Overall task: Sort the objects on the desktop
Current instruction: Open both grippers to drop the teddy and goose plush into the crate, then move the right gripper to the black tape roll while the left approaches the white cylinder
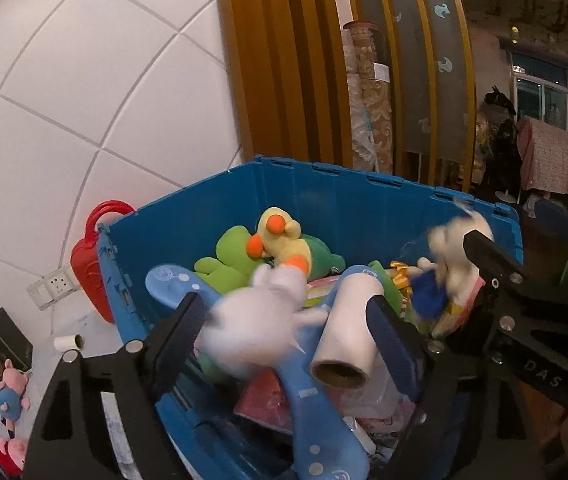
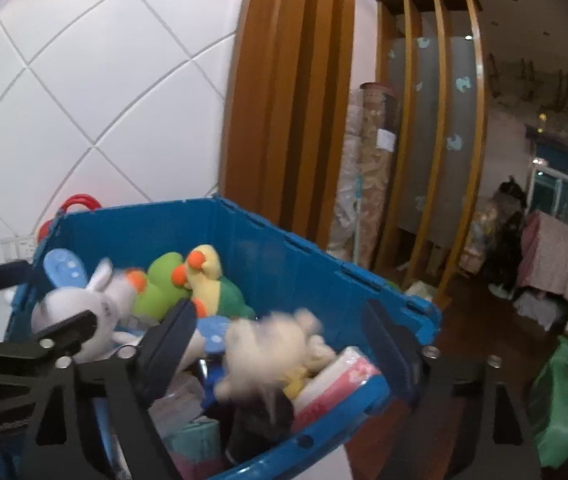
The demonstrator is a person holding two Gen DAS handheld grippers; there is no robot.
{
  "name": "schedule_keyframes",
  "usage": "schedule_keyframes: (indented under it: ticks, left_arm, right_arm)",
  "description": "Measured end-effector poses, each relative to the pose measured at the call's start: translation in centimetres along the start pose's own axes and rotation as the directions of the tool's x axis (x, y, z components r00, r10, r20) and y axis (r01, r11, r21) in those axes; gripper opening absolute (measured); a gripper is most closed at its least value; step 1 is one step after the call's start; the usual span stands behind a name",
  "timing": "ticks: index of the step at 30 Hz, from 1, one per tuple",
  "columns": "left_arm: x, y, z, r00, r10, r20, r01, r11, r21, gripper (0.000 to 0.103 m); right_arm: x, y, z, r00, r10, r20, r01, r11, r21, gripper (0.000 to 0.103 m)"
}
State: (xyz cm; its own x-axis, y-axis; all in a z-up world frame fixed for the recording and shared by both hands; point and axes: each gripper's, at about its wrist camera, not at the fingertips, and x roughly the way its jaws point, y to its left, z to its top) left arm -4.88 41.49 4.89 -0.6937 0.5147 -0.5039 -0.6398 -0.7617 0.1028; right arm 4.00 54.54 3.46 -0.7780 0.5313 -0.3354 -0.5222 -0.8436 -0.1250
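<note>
The left claw stands wide open, its flat black fingers clear of the blurred white plush between them, a soft rounded toy not pressed by either pad. Just right of that toy, against the right finger, lies a cardboard-cored roll of white paper. Beneath both runs a smooth blue dotted plastic piece. Beyond the claw sit a fuzzy yellow duck with orange beak and a green plush, all inside the hard blue bin. Left of the bin stands a glossy red case.

The right claw is likewise spread open over the same bin; a blurred cream plush is between its fingers, untouched by the pads. Below it lies a pink-and-white pack. Far left of this claw, the white plush sits by the other claw's finger.
</note>
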Motion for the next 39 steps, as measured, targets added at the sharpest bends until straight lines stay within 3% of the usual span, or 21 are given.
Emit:
schedule_keyframes:
  ticks: [5,12,18,24,31,39]
  left_arm:
    - [-0.9,0.7,-0.3,1.0,0.007,0.005,-0.007,1.0,-0.015,0.088]
    - [-3.3,3.1,-1.1,1.0,0.01,0.022,-0.009,0.999,-0.046,0.088]
    - [-6.1,6.5,-2.2,0.997,0.061,0.048,-0.056,0.994,-0.095,0.099]
    - [-9.4,11.4,-4.1,0.988,0.142,0.064,-0.131,0.981,-0.144,0.099]
    - [-12.8,18.4,-7.3,0.965,0.258,0.043,-0.243,0.947,-0.211,0.1]
    - [-15.3,27.0,-10.9,0.928,0.373,-0.015,-0.358,0.876,-0.322,0.1]
  right_arm:
    - [-0.8,-0.4,0.0,1.0,-0.027,0.009,0.027,1.0,0.013,0.103]
    - [-2.9,0.4,0.3,0.999,-0.004,0.032,0.003,1.0,0.01,0.103]
    - [-5.3,2.9,0.8,0.997,0.05,0.056,-0.05,0.999,-0.007,0.103]
    - [-8.0,7.5,1.7,0.986,0.139,0.088,-0.135,0.99,-0.043,0.103]
    - [-10.6,14.8,2.8,0.96,0.262,0.104,-0.252,0.963,-0.098,0.103]
    - [-11.9,24.0,2.6,0.92,0.383,0.082,-0.363,0.912,-0.188,0.103]
